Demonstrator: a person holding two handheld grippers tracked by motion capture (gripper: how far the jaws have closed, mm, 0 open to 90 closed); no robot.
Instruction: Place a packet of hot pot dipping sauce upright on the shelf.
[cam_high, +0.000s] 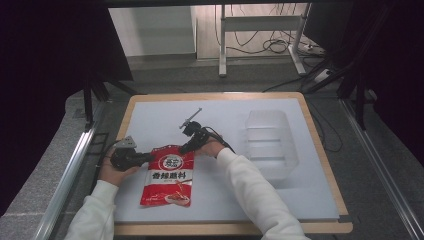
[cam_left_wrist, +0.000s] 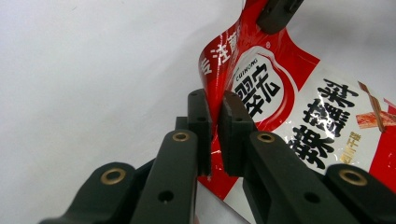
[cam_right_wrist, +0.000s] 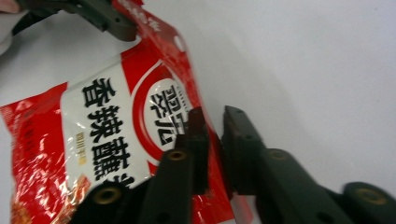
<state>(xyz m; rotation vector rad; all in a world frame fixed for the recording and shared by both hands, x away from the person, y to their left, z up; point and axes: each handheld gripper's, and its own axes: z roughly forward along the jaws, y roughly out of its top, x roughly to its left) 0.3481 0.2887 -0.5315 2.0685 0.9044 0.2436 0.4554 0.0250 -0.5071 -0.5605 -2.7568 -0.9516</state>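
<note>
left hand-held gripper (cam_left_wrist: 215, 135): jaws clamped | right hand-held gripper (cam_right_wrist: 215, 149): jaws clamped

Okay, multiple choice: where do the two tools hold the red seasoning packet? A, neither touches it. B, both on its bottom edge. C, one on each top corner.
C: the left tool and right tool each pinch a top corner of the red foil seasoning packet.
</note>
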